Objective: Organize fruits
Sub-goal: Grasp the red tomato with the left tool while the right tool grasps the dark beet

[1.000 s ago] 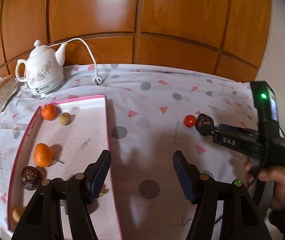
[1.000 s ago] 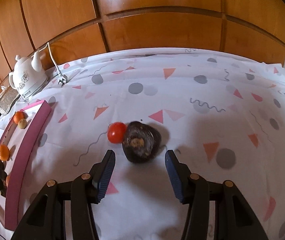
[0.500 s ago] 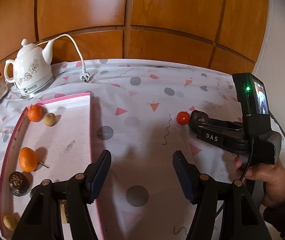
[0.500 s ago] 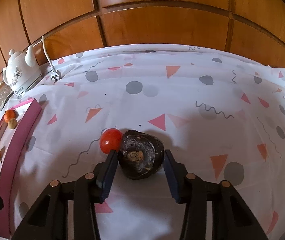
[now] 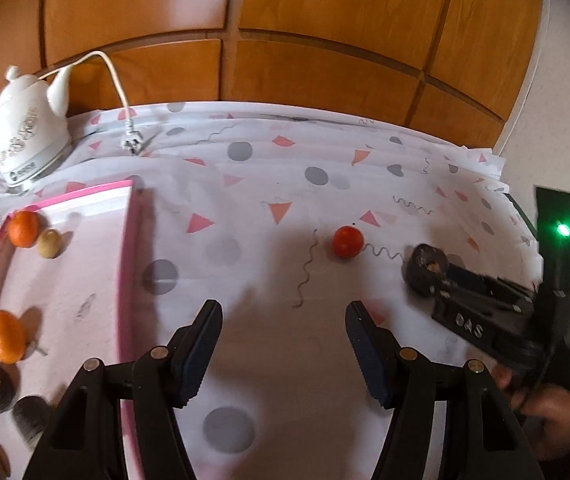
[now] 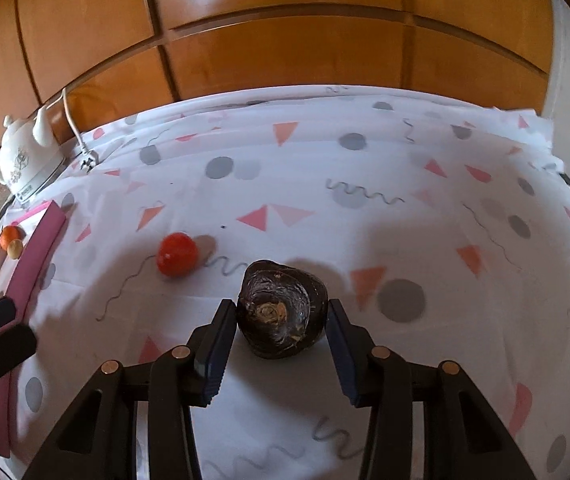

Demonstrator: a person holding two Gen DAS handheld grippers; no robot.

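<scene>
Between the fingers of the right gripper (image 6: 277, 344) sits a pinched dark fruit (image 6: 281, 314), a red tomato (image 6: 177, 259) at its ten o'clock, while the left gripper (image 5: 283, 354) hangs spread wide and empty.

Both cameras look down low over the bench (image 5: 269, 184) toward the wooden wall; both see the red fruit (image 5: 348, 242) and kettle (image 6: 27, 162).
</scene>
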